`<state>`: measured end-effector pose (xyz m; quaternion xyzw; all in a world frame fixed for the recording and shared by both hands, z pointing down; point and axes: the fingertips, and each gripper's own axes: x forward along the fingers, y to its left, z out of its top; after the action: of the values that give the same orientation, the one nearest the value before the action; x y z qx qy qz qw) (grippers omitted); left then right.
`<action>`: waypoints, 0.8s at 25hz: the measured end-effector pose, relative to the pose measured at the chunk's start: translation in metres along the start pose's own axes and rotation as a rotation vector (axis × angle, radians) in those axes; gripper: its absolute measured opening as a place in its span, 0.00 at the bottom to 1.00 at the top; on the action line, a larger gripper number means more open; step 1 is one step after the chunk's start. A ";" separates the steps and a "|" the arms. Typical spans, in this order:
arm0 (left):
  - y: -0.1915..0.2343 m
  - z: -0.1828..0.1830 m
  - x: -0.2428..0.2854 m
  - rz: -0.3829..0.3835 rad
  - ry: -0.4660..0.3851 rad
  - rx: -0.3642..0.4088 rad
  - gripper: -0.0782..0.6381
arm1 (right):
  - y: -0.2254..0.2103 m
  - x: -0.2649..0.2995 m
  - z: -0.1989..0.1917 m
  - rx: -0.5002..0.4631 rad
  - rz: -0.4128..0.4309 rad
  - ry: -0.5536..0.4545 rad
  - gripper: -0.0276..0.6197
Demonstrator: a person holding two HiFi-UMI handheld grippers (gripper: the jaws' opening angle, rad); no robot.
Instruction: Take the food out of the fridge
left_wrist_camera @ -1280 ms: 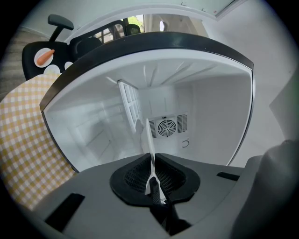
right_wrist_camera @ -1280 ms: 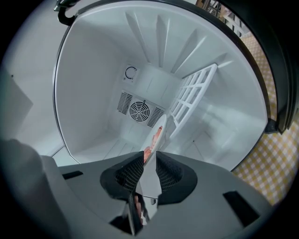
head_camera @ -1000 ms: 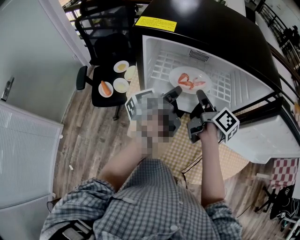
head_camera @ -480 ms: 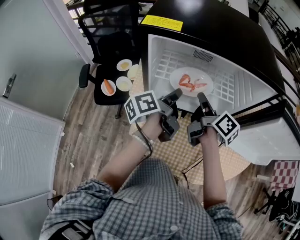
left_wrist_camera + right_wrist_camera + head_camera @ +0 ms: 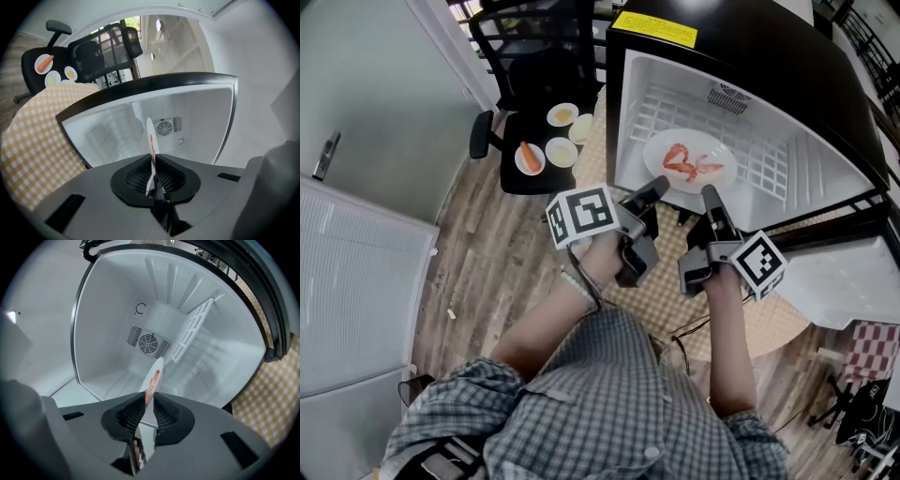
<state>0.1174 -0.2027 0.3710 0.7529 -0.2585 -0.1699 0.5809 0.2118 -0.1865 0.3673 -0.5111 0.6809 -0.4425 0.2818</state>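
Two grippers on one plate. The left gripper and right gripper each have their jaws pinched on its near rim, left beside right. The plate is white and round, face up, inside the open fridge over the wire shelf. Can't tell if it's resting on the shelf or lifted.

Being round, the plate has no long axis of its own. The red food on it lies in strips running roughly left to right in the head view.

Both gripper views show the plate edge-on between the jaws, running away toward the fan grille on the back wall.

Outside the fridge, a black chair well to the left holds small plates, one with a carrot. A checked cloth lies under the grippers.
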 end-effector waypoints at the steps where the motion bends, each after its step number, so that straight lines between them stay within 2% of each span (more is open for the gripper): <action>1: 0.000 0.000 -0.004 -0.007 0.001 -0.001 0.15 | 0.002 -0.002 -0.003 -0.002 0.006 0.004 0.12; 6: 0.003 -0.003 -0.027 -0.019 -0.009 -0.001 0.15 | 0.008 -0.008 -0.024 -0.001 0.019 0.031 0.12; 9: 0.007 -0.006 -0.041 -0.030 -0.008 0.004 0.15 | 0.012 -0.012 -0.037 -0.032 0.029 0.050 0.12; 13: 0.001 -0.007 -0.051 -0.103 -0.002 0.019 0.15 | 0.013 -0.016 -0.050 -0.052 0.031 0.073 0.12; 15: -0.002 -0.010 -0.055 -0.139 -0.004 -0.011 0.15 | 0.011 -0.017 -0.057 -0.045 0.028 0.084 0.12; 18: 0.020 -0.013 -0.070 -0.036 0.015 0.026 0.15 | 0.007 -0.019 -0.070 -0.024 0.021 0.104 0.12; 20: 0.030 -0.015 -0.078 -0.007 0.022 0.034 0.15 | 0.003 -0.020 -0.080 -0.013 0.012 0.117 0.12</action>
<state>0.0570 -0.1512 0.4006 0.7655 -0.2524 -0.1590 0.5701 0.1501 -0.1418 0.3994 -0.4821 0.7020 -0.4656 0.2409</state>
